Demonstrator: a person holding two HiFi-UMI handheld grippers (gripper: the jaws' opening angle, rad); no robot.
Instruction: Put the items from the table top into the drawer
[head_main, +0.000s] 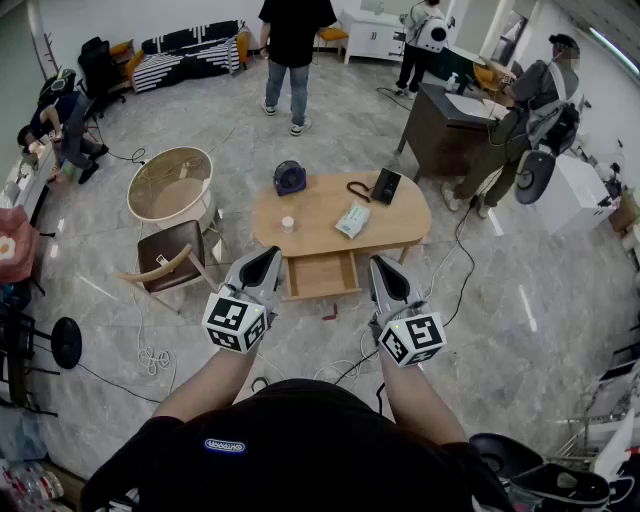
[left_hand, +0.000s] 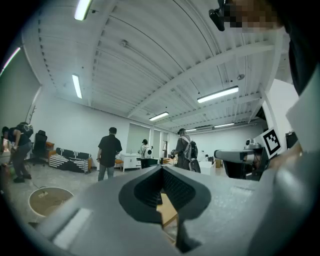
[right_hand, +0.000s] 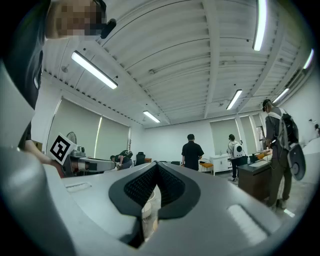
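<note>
My head view looks steeply down on the table (head_main: 320, 208), well off ahead. Both gripper views face level toward it, sharing the far standing person (head_main: 295, 30).

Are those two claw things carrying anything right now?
No, nothing is held. The left gripper and the right gripper are both shut, with nothing between their jaws.

Your left arm (head_main: 212, 378), right arm (head_main: 418, 398): bare, stretched forward, side by side. Your left grey two-jaw gripper (head_main: 270, 256): held level, jaws pressed together, nothing between. Your right grey two-jaw gripper (head_main: 379, 266): level too, jaws together, empty.
</note>
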